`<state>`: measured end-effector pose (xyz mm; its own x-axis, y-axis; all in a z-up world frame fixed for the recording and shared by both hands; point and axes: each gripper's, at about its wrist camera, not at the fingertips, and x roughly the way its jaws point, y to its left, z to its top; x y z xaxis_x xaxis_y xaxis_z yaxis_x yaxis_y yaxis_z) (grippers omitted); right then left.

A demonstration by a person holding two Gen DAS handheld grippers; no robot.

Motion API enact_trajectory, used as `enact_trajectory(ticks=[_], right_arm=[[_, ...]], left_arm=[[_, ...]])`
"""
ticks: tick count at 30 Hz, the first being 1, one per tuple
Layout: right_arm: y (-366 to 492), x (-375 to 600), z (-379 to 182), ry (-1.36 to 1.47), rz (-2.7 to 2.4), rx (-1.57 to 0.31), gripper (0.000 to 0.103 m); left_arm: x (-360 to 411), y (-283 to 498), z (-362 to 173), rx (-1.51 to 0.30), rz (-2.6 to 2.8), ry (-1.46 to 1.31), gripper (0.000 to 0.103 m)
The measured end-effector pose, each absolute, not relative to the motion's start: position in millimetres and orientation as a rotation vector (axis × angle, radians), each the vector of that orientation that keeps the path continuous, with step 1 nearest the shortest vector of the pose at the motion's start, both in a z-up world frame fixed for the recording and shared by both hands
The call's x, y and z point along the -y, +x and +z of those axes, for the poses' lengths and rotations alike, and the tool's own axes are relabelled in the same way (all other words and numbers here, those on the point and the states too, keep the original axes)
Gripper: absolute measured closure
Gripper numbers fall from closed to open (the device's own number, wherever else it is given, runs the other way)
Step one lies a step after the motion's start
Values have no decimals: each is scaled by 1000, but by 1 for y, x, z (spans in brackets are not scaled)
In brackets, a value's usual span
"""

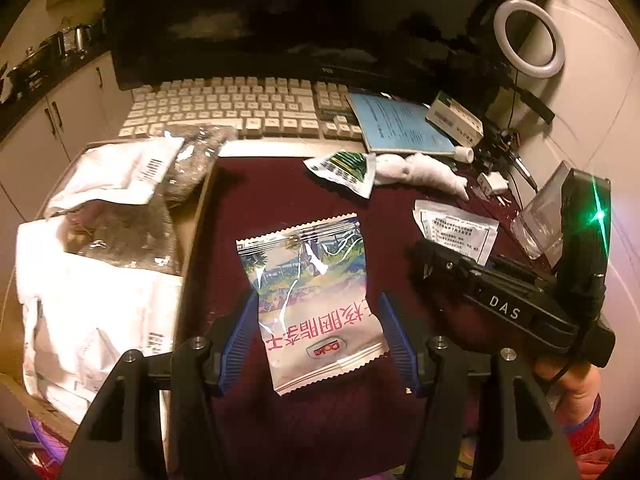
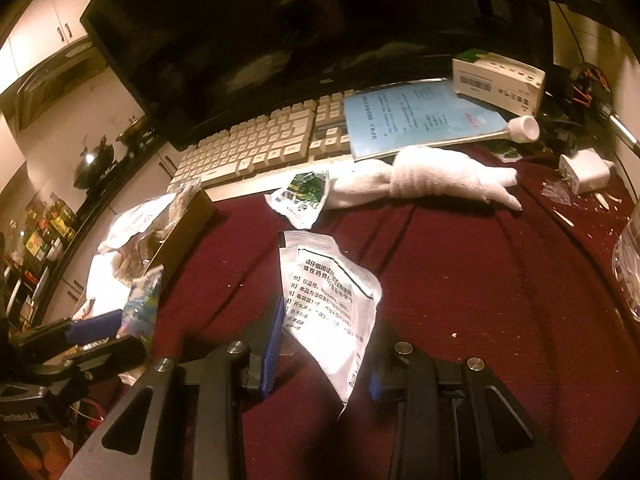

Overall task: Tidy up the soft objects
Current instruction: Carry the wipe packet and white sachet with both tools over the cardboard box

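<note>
Black tool (image 1: 320,344), blue ribbed pads (image 1: 240,340), silver screws.
</note>
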<state>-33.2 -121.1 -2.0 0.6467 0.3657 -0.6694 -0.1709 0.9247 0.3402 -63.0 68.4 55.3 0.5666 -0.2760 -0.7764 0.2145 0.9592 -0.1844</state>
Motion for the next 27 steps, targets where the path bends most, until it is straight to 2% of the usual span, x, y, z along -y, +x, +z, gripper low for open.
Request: enact_trajectory(ticks=[27], right_arm=[[-28,72,14,159,386,-835,66]], left_arm=[[-142,-76,72,-879,-154,-104,42]])
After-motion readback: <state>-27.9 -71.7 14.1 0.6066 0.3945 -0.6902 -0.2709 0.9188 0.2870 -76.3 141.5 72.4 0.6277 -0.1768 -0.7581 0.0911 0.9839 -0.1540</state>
